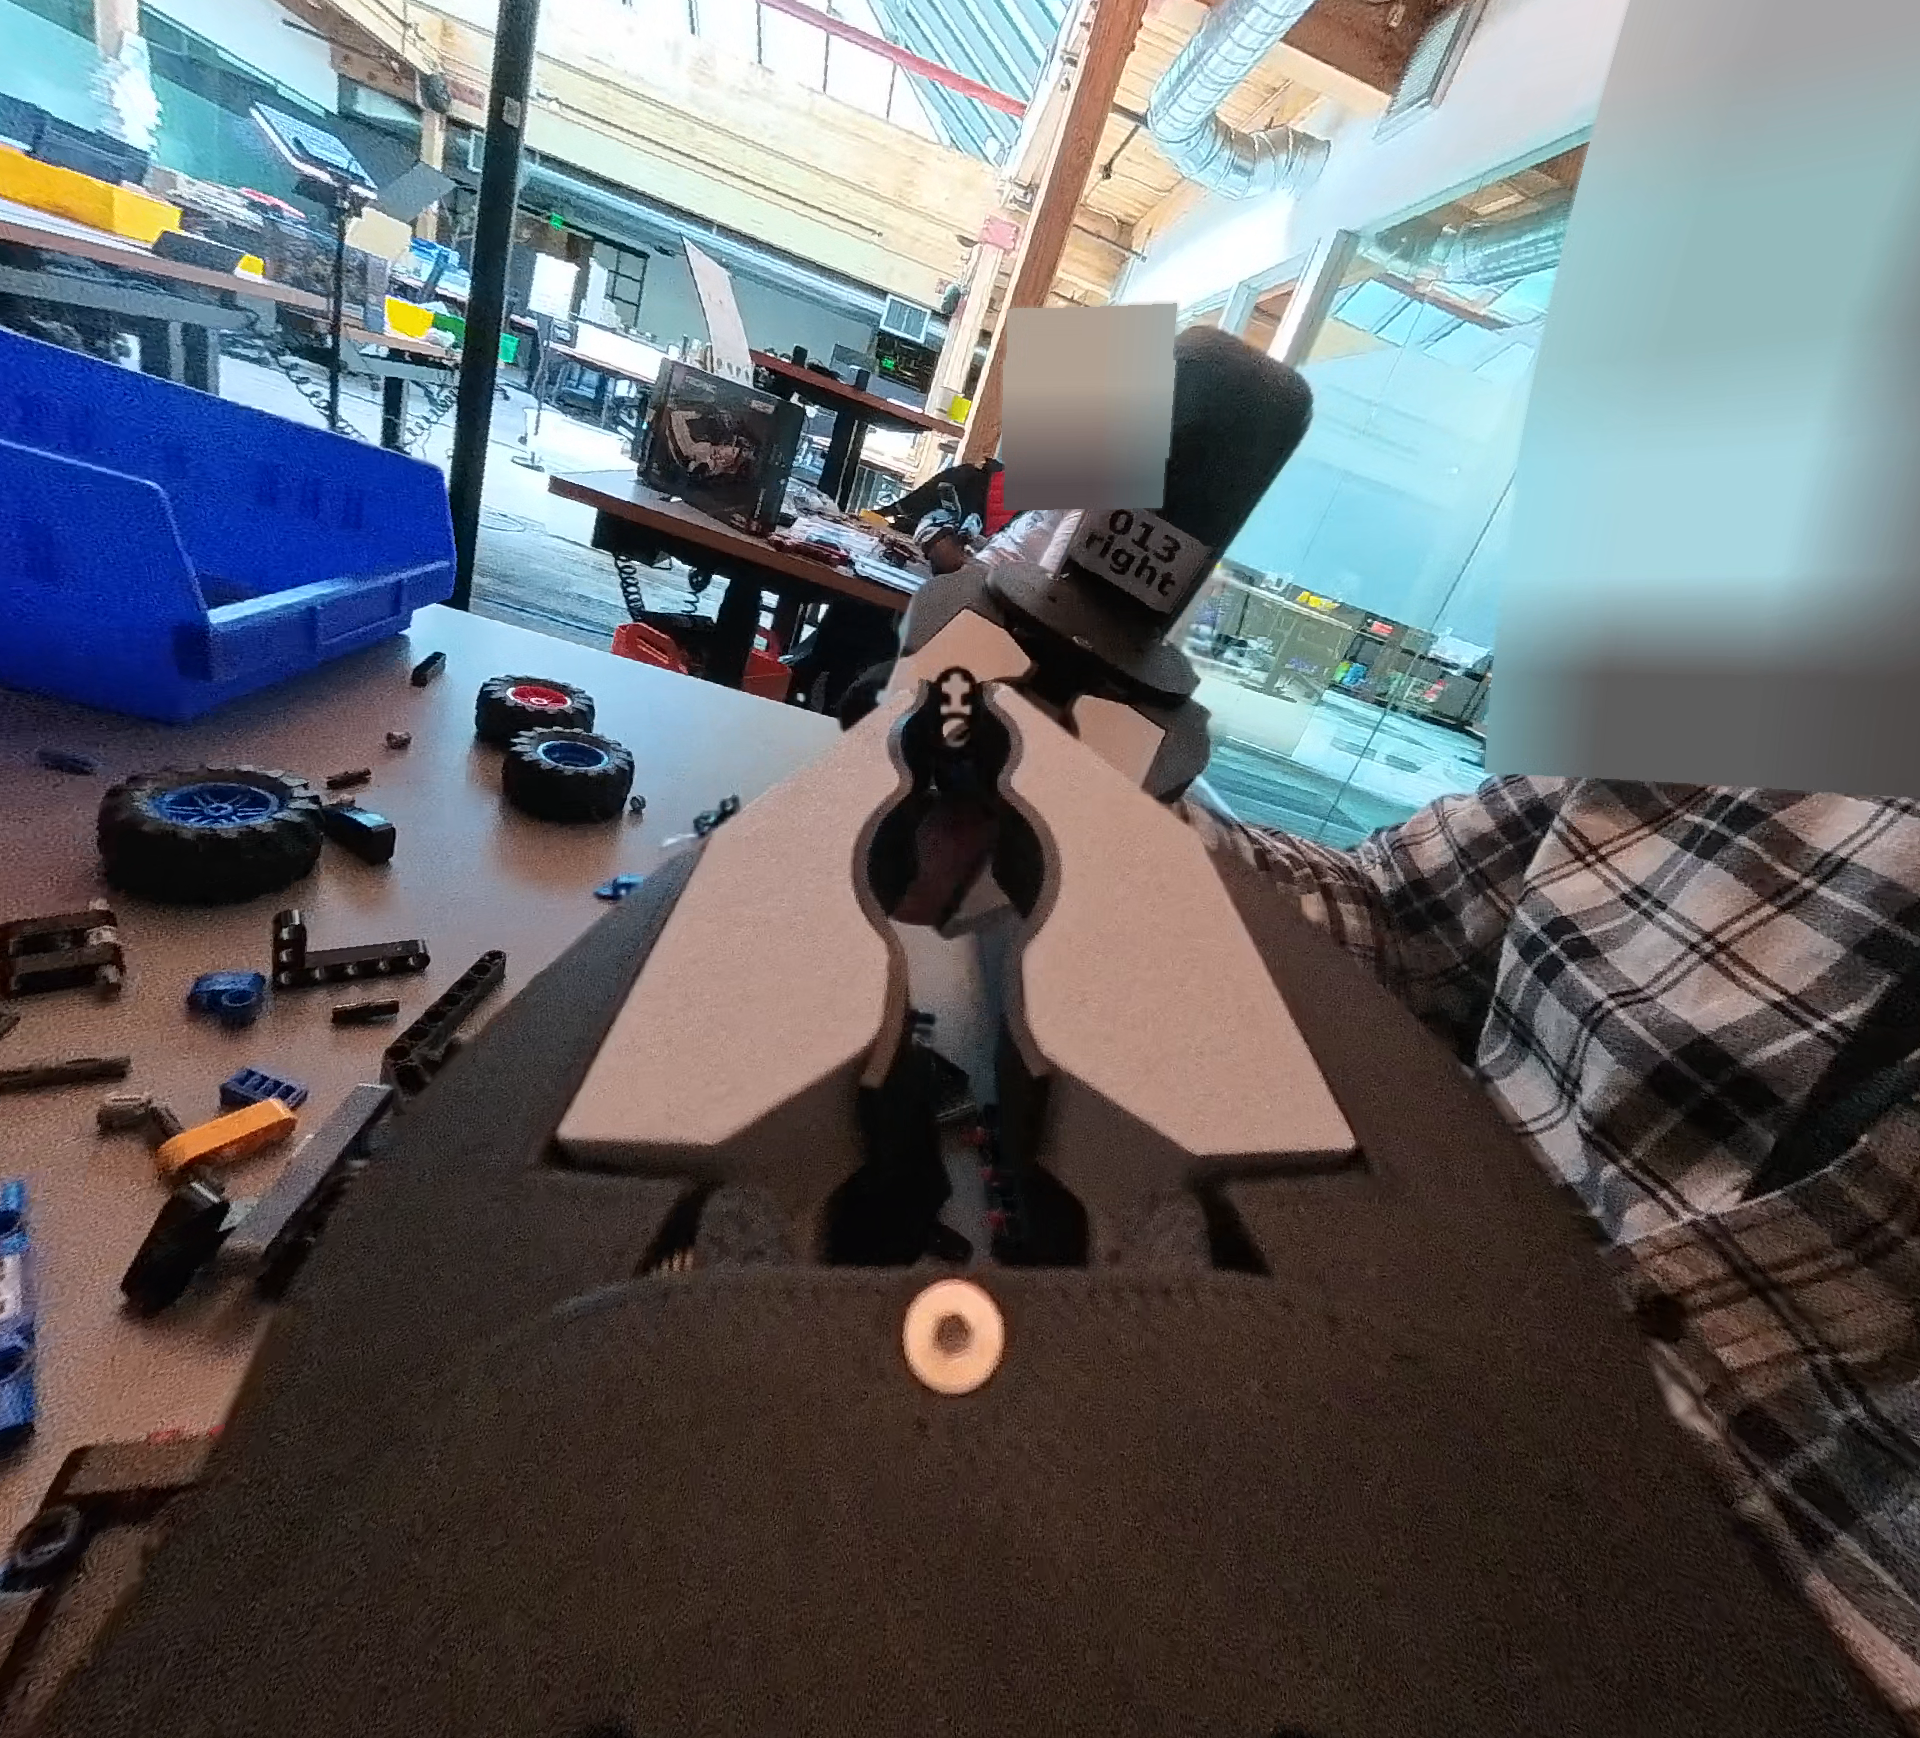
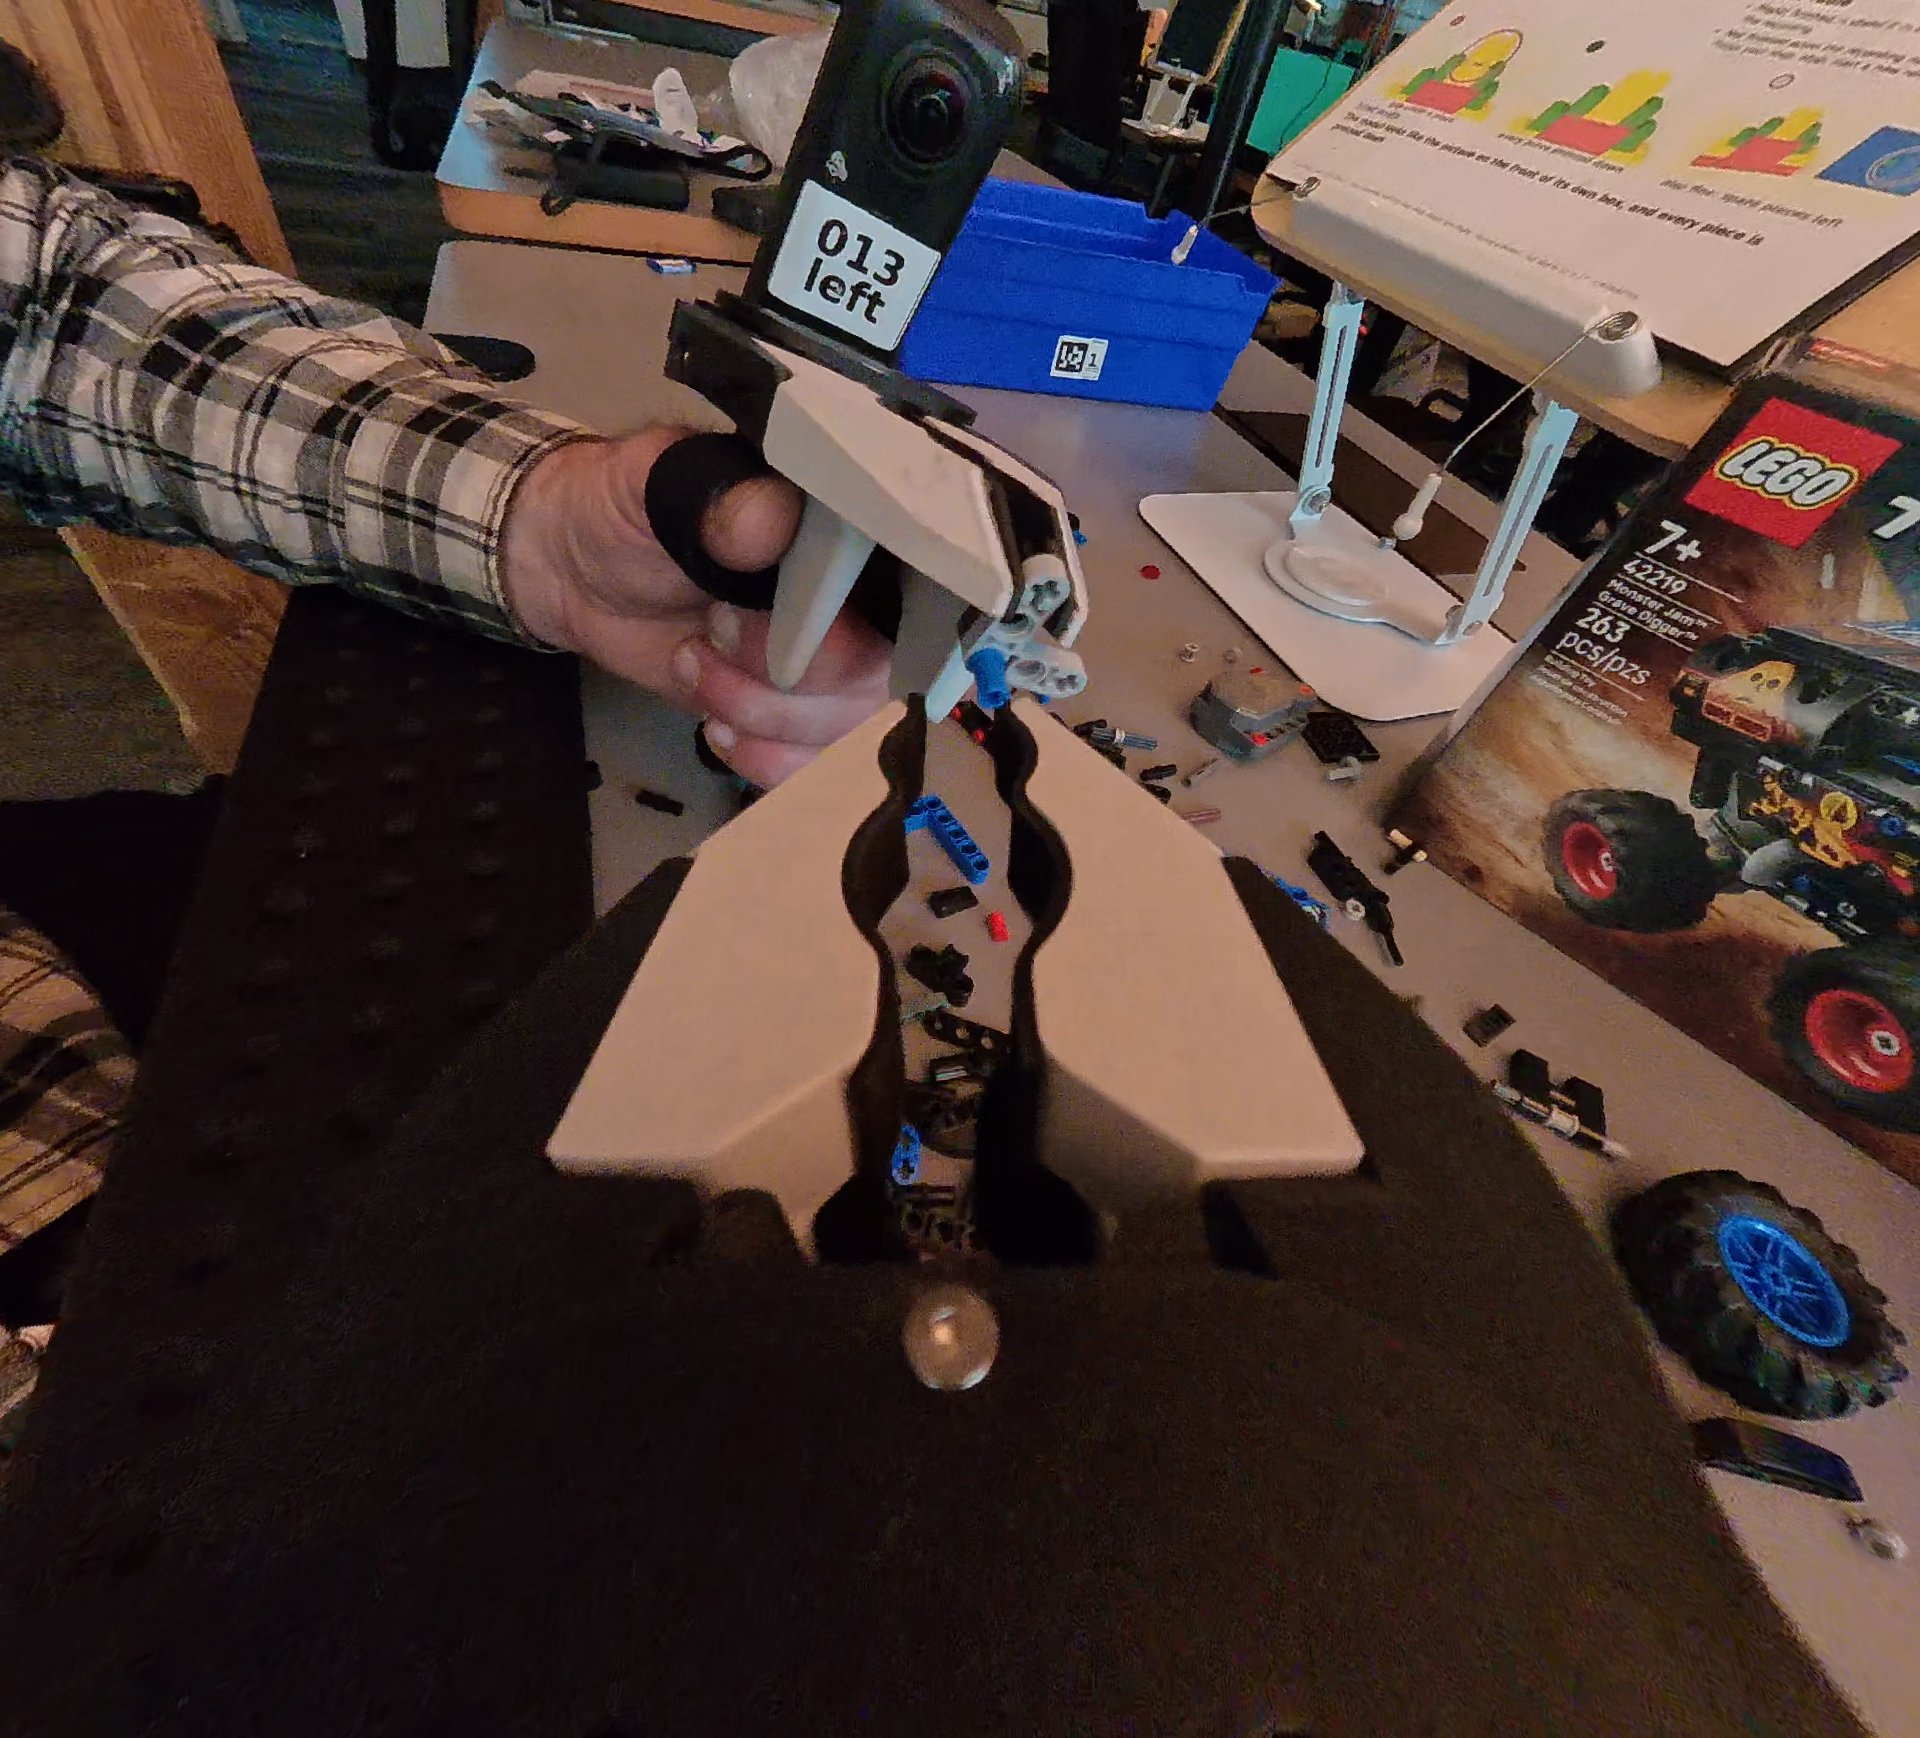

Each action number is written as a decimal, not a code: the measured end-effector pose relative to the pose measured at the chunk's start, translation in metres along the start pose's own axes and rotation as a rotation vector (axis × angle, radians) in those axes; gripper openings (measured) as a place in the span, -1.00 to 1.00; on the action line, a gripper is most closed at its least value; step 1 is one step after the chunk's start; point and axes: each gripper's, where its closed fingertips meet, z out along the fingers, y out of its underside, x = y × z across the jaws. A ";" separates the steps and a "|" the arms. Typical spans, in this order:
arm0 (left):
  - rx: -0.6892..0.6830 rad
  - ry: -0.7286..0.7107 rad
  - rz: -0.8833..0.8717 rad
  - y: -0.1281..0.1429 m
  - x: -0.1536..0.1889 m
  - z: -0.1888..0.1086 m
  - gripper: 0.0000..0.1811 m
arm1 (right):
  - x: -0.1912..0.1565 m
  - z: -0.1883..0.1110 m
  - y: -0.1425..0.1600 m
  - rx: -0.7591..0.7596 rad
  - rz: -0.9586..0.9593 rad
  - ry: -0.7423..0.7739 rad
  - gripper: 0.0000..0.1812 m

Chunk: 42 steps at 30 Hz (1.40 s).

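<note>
My left gripper (image 1: 956,686) is shut on a small light grey beam assembly (image 1: 952,701) and holds it above the table. In the right wrist view a hand holds that gripper (image 2: 1039,608). The grey assembly (image 2: 1044,649) sticks out of its tips, and a blue pin (image 2: 992,675) points down from it. My right gripper (image 2: 961,712) is open with a narrow gap between its fingers. Its tips are directly under the blue pin and the beam's lower end. I cannot tell if they touch. The right gripper's body (image 1: 1132,566) shows just beyond my left fingertips.
A blue bin (image 1: 208,525) stands at the table's far side. Toy wheels (image 1: 208,831) (image 1: 568,769) (image 2: 1766,1293) and several loose small parts (image 2: 945,841) lie on the table. A toy box (image 2: 1714,753) and a white stand (image 2: 1351,587) with an instruction sheet are on the right.
</note>
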 end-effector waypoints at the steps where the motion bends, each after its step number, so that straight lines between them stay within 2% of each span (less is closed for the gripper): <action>1: -0.005 -0.006 0.013 0.000 -0.001 -0.001 -0.96 | 0.000 -0.001 -0.001 0.008 0.013 -0.004 -0.82; 5: -0.024 0.000 0.036 0.002 0.003 0.000 -0.95 | -0.001 -0.005 -0.004 0.044 0.076 -0.051 -0.87; 9: -0.029 -0.011 0.032 0.002 0.001 -0.003 -0.94 | 0.002 -0.012 -0.007 0.066 0.099 -0.062 -0.84; 15: -0.031 0.000 0.031 0.003 0.002 -0.002 -0.94 | 0.001 -0.015 -0.011 0.106 0.147 -0.090 -0.98; 19: -0.099 -0.033 0.083 0.012 -0.001 -0.002 -0.87 | 0.000 -0.017 -0.010 0.107 0.145 -0.098 -0.99; 26: -0.182 -0.096 0.203 0.014 -0.003 -0.007 -0.94 | 0.004 -0.018 -0.003 0.051 0.051 -0.027 -1.00; 34: -0.240 -0.071 0.277 0.018 0.008 -0.008 -0.96 | -0.005 -0.026 -0.004 0.076 0.053 -0.096 -1.00; 35: -0.227 -0.077 0.273 0.015 0.008 -0.010 -0.96 | -0.005 -0.027 -0.004 0.081 0.062 -0.102 -1.00; 37: -0.050 -0.142 0.229 -0.030 -0.005 -0.043 -0.97 | 0.014 -0.047 -0.006 0.139 0.115 -0.055 -1.00; 38: -0.046 -0.178 0.249 -0.036 -0.012 -0.055 -0.96 | 0.023 -0.057 -0.003 0.152 0.145 -0.039 -1.00; 40: -0.122 -0.149 0.251 -0.017 -0.010 -0.044 -0.96 | 0.021 -0.052 0.003 0.119 0.120 -0.037 -0.99; 42: -0.178 -0.137 0.281 -0.003 -0.007 -0.027 -0.96 | 0.011 -0.043 -0.006 0.129 0.098 -0.067 -0.99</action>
